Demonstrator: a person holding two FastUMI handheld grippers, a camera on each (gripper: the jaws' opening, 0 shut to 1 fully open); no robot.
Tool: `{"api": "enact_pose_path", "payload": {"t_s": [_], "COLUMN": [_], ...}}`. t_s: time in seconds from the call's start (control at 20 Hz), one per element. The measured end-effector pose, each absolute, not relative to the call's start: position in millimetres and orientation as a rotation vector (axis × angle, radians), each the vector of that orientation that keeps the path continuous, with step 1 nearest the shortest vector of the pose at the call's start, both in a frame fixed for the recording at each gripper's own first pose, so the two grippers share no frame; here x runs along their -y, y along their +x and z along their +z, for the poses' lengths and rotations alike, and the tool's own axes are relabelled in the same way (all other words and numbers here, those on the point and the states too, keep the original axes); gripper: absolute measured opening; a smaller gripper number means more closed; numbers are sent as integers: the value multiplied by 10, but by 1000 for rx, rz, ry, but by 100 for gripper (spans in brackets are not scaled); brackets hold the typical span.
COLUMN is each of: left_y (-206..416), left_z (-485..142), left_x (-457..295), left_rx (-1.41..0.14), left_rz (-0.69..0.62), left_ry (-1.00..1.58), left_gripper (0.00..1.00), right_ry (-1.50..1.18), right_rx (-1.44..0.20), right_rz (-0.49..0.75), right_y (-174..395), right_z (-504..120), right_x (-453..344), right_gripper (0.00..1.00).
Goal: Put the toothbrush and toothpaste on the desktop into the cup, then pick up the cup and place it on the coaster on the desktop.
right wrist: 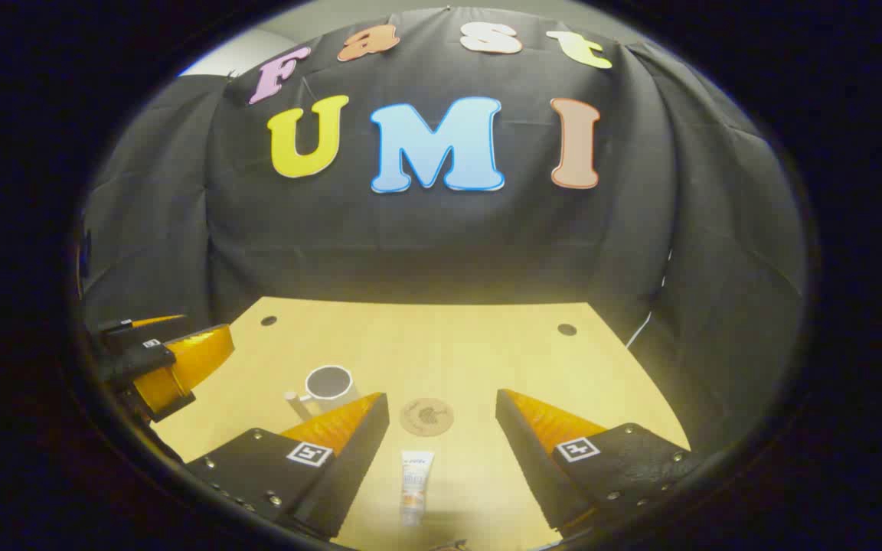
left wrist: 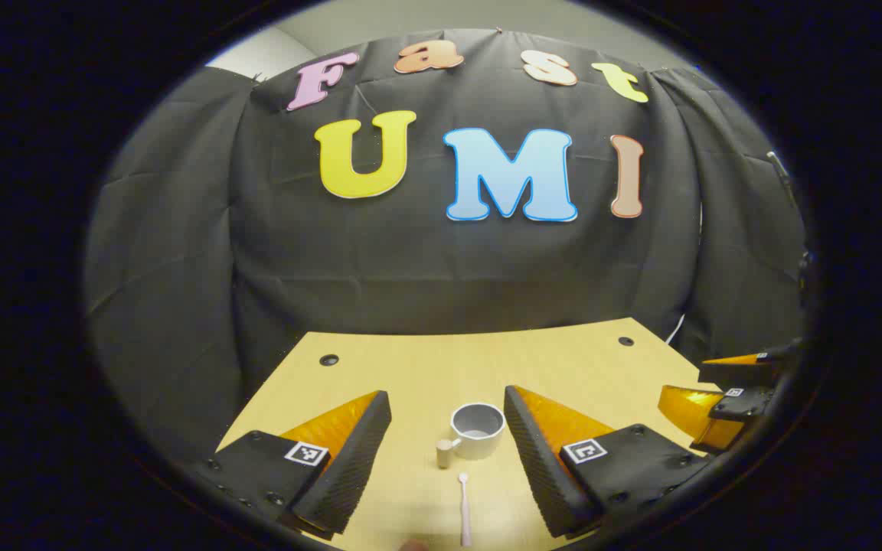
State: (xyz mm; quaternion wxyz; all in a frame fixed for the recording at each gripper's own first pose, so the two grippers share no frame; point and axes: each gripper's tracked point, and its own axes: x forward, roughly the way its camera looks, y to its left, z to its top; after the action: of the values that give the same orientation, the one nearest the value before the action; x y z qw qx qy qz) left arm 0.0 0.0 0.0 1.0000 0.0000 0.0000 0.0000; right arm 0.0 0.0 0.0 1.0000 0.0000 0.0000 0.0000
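A white cup point(left wrist: 478, 430) with a wooden handle stands upright on the wooden desktop point(left wrist: 426, 367). A pale toothbrush point(left wrist: 465, 509) lies in front of the cup, pointing toward it. My left gripper point(left wrist: 447, 467) is open above the table, with the cup and the brush seen between its fingers. In the right gripper view a white toothpaste tube point(right wrist: 415, 480) lies between the open fingers of my right gripper point(right wrist: 441, 459). A round cork coaster point(right wrist: 426, 417) sits just beyond the tube. The cup point(right wrist: 328, 385) stands left of the coaster.
The right gripper point(left wrist: 724, 398) shows at the right edge of the left gripper view; the left gripper point(right wrist: 165, 363) shows at the left edge of the right gripper view. Black cloth walls close the table's far side. Two dark holes point(right wrist: 566, 330) mark the far corners.
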Motion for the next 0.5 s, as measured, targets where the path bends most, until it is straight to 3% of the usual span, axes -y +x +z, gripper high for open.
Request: {"api": "enact_pose_path", "payload": {"t_s": [0.05,0.1,0.15,0.2,0.25,0.45,0.5], "left_y": [-6,-5,-4,-2,-3,-14,-18], "left_z": [-17,-48,-78,-95,-96,-143,-161], "left_x": [0,25,56,69,110,148,161], "left_rx": [-10,-24,-38,-45,-50,-69,-77], "left_rz": [-6,-21,-27,-30,-39,-69,-77], "left_ry": [2,1,9,17,22,43,43], "left_gripper": [100,91,100,96,100,100,95], "right_ry": [10,22,35,44,48,64,62], "right_rx": [-16,-35,-50,-66,-80,-122,-127], "right_rz": [9,17,25,32,35,55,55], "right_y": [2,5,16,43,70,102,106], "right_z": [-32,-61,-97,-140,-187,-275,-286], "right_x": [-7,-19,-24,-19,-15,-56,-59], "right_gripper": [90,90,90,89,90,91,88]}}
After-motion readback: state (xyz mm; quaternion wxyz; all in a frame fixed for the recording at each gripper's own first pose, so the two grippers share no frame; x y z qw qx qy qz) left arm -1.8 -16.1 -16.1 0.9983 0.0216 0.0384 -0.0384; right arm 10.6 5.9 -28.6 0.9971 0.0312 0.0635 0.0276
